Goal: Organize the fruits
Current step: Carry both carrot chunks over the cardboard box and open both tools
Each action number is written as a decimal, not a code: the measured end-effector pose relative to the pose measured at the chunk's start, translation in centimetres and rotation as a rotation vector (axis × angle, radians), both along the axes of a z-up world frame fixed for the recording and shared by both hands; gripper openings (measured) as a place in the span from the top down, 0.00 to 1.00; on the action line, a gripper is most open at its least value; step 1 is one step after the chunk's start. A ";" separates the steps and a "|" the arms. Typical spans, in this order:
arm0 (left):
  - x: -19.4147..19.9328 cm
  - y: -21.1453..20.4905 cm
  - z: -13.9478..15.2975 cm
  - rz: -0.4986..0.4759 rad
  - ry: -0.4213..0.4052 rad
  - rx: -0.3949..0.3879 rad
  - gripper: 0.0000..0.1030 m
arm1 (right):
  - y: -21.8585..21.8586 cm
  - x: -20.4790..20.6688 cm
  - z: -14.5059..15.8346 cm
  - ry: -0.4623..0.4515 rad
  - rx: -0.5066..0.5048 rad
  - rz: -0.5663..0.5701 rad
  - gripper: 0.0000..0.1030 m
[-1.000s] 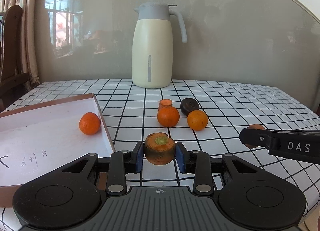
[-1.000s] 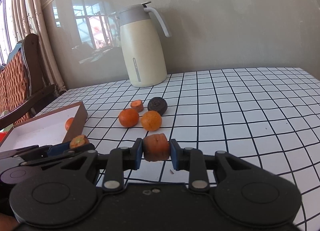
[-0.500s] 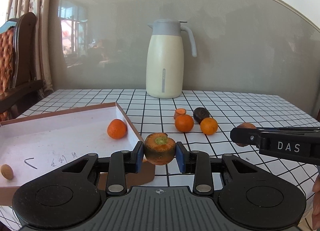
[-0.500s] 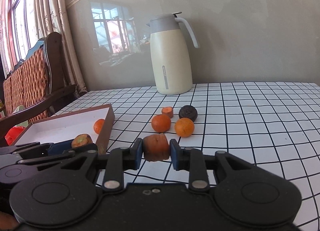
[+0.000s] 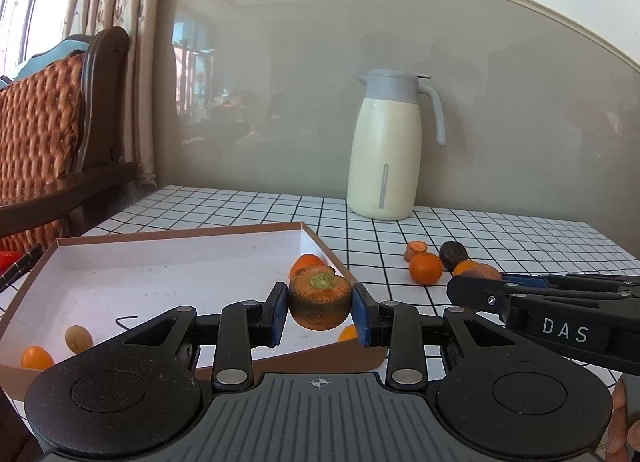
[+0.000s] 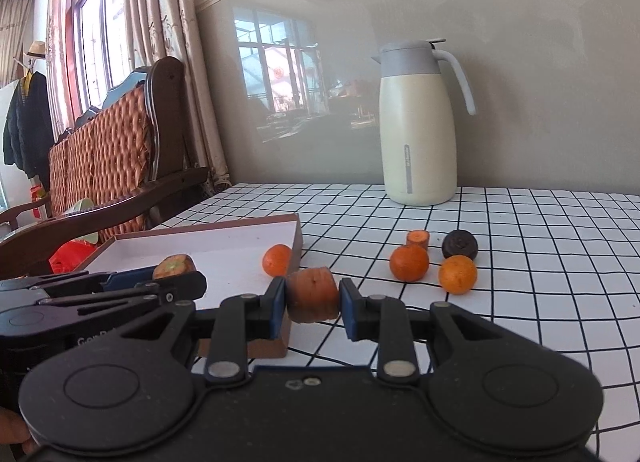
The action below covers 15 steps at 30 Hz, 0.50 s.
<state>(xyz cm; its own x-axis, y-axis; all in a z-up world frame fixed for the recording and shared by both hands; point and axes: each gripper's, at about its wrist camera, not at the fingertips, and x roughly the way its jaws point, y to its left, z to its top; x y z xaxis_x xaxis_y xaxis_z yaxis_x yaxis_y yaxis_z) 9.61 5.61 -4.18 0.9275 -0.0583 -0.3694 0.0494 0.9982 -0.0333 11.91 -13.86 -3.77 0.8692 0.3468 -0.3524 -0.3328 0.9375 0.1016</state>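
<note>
Two tools, each holding a carrot piece by the box

The left tool (image 5: 320, 312) is clamped on a carrot top (image 5: 319, 297) with a green stem spot, held up over the near corner of the brown box (image 5: 120, 240). The right tool (image 6: 313, 304) is clamped on a carrot chunk (image 6: 312, 294), held up just beside the box's right wall, over the checked desk (image 6: 540, 262). Inside the white box lie a small orange (image 5: 306, 262) at the right wall, another little orange (image 5: 36, 357) and a tan round fruit (image 5: 79, 338) at the near left. On the desk sit two oranges (image 6: 409, 262), a carrot stub (image 6: 418, 239) and a dark round fruit (image 6: 460, 245), near one another. A cream jug (image 6: 418, 126) stands by the wall behind.
</note>
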 end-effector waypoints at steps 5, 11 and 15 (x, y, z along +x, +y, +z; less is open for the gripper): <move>-0.5 2.0 0.2 0.053 -0.004 -0.018 0.67 | 1.5 0.3 -0.1 -0.003 0.008 0.043 0.80; -1.5 4.3 0.2 0.120 -0.019 -0.020 0.67 | 3.6 0.3 -0.1 -0.022 0.017 0.098 0.80; -2.1 6.1 0.0 0.164 -0.014 -0.030 0.67 | 5.0 0.5 -0.1 -0.021 0.025 0.125 0.80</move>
<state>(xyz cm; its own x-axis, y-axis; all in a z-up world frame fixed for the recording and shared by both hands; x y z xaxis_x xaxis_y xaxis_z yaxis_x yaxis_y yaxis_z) 7.53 11.69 -4.22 0.9305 0.0833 -0.3567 -0.1131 0.9915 -0.0635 12.40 -8.84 -3.90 0.8256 0.4615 -0.3246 -0.4494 0.8857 0.1162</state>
